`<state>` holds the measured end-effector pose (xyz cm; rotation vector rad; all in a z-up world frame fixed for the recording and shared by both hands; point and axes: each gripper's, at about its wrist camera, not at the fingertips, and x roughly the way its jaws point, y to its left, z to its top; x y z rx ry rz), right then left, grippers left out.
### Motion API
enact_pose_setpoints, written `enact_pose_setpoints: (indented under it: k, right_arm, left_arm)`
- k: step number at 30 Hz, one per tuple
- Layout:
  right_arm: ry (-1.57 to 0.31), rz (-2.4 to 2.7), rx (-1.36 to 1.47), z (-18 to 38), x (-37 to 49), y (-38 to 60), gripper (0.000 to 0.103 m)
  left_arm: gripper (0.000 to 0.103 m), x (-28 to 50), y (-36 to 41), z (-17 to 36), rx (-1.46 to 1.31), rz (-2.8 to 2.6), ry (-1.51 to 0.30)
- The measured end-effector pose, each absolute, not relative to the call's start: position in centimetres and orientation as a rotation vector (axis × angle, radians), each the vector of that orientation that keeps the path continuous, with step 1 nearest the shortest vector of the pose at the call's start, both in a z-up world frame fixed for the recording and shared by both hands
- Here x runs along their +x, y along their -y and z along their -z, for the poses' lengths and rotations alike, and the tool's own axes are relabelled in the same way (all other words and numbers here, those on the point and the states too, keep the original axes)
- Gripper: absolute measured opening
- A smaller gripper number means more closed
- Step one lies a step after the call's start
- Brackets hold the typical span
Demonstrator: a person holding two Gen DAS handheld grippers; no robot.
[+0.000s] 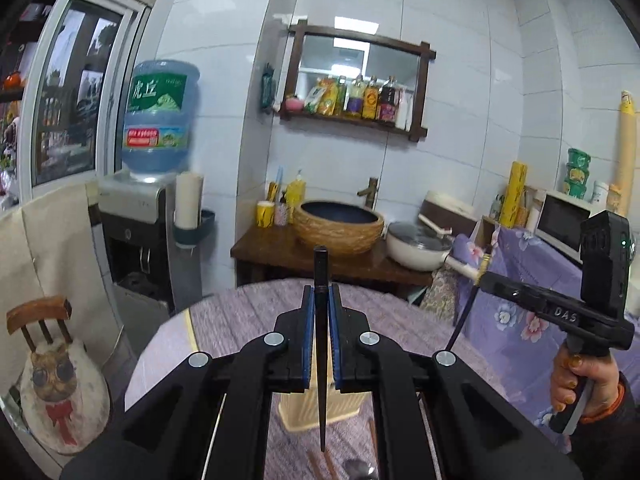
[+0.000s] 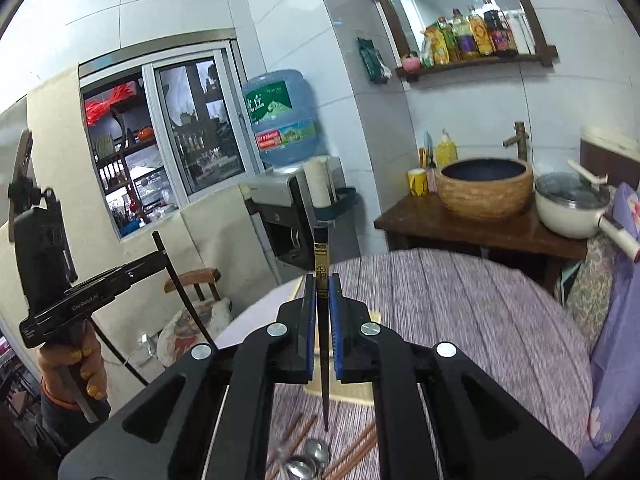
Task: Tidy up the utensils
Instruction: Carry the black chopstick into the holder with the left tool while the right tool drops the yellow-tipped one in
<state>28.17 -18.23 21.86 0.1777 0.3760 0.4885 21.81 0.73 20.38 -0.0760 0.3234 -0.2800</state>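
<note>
A slim black tapered chopstick is clamped upright by each blue-padded gripper, left and right, above the ribbed beige plastic holder.

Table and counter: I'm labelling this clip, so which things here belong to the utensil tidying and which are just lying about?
Job:
- left gripper, shut on a black chopstick
- right gripper, shut on a second chopstick
- beige holder
- brown chopsticks and spoons on the table

Lying about:
- water bottle
- basin
- pot
- microwave
- bottles
</note>
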Motion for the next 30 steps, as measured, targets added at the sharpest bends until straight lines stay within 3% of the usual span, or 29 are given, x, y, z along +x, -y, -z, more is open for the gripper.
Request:
enact_pose_setpoints:
  k: [9, 22, 30]
  right_arm:
    - [-0.297, -0.434, 0.172, -25.3, 32.4, 16.6, 0.008]
    - [-0.458, -0.391, 0.18, -14.7, 37.8, 14.6, 0.008]
    - [-0.483, -0.375, 0.197, -12.9, 38.5, 15.0, 0.006]
  left_arm:
    - [0.008, 26.3, 0.6, -23.1, -0.09, 0.217, -0.263]
    - [0.008, 31.2, 1.8, -13.2, -0.111, 0.204, -0.457]
    - [0.008, 32.1, 1.8, -10.6, -0.118, 0.177, -0.499]
